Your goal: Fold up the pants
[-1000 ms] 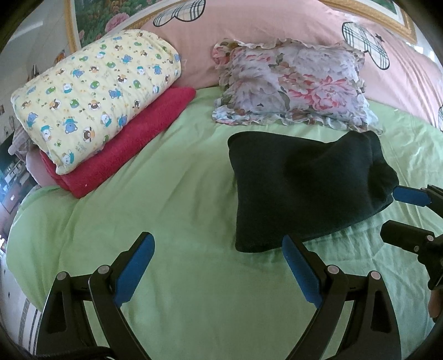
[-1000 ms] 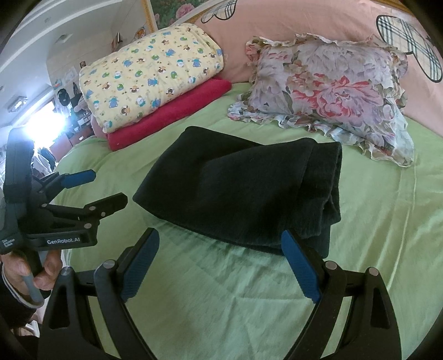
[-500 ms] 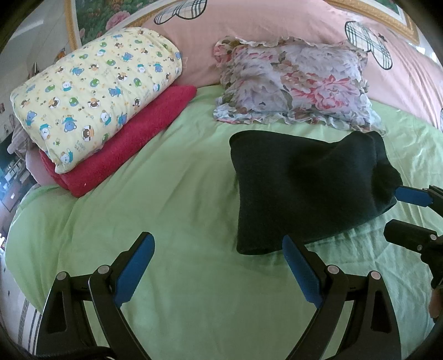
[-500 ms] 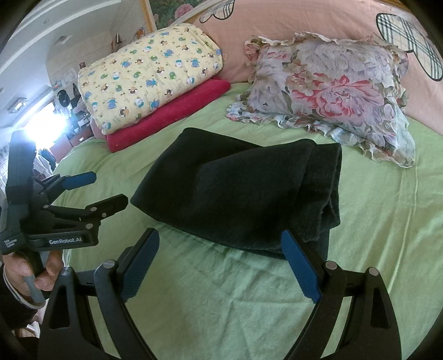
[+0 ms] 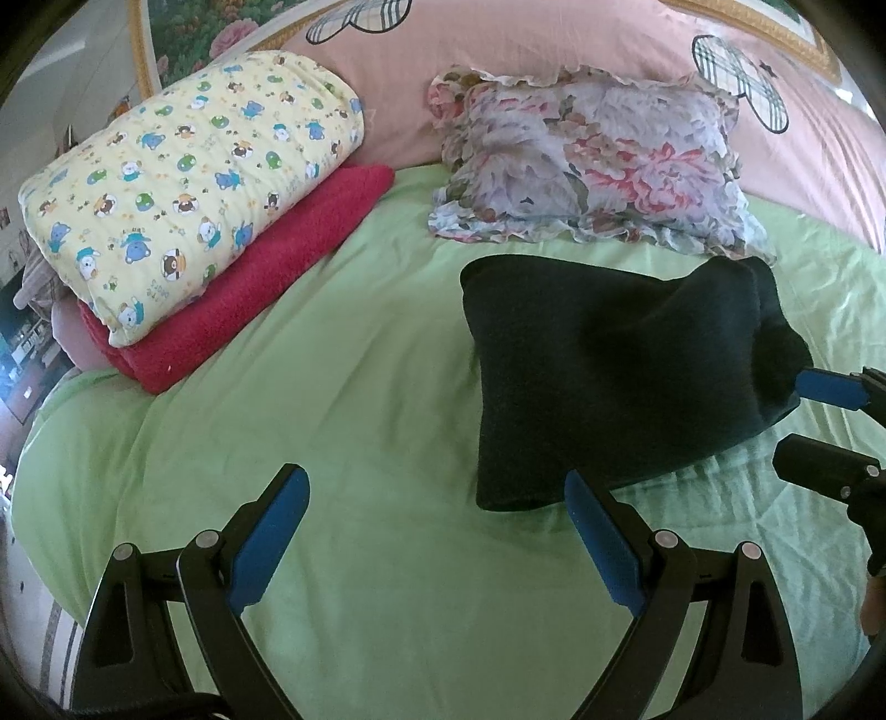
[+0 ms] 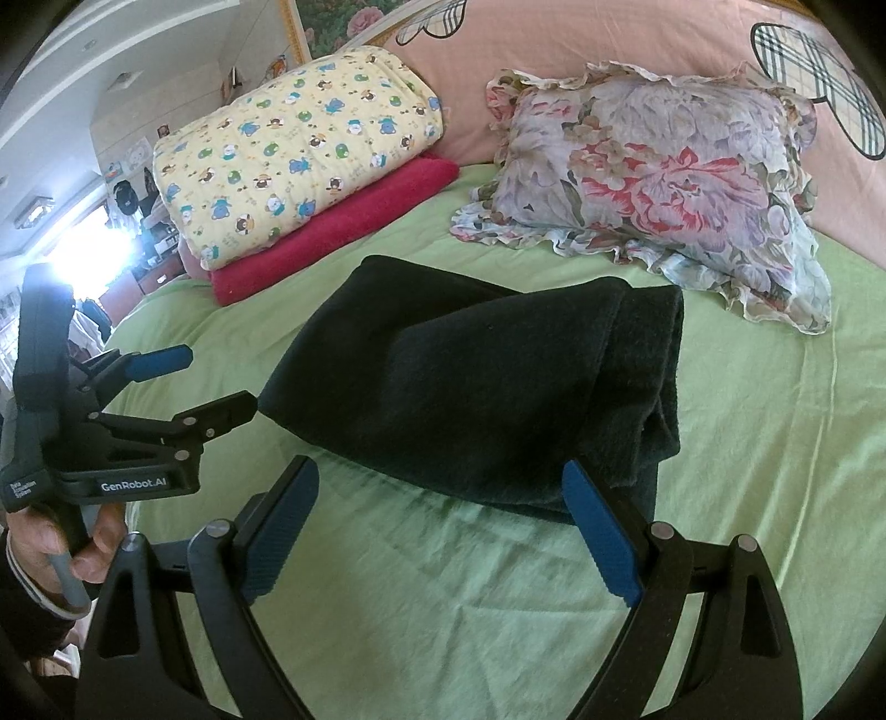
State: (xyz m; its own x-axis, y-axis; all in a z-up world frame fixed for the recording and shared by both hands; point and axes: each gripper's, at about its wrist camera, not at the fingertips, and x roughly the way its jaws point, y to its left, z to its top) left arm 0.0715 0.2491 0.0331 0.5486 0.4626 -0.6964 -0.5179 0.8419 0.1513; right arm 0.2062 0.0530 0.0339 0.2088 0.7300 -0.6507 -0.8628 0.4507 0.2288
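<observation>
The black pants lie folded into a thick rectangle on the green bed sheet, just below the floral pillow; they also show in the right wrist view. My left gripper is open and empty, just short of the pants' near left corner. It also shows at the left of the right wrist view. My right gripper is open and empty, just short of the pants' near edge. It shows at the right edge of the left wrist view, beside the pants' right end.
A floral pillow lies behind the pants against the pink headboard cover. A yellow bear-print quilt sits on a folded red blanket at the far left. The bed edge drops off at the left.
Both grippers have drifted slightly; the pants lie still and both grippers stay open.
</observation>
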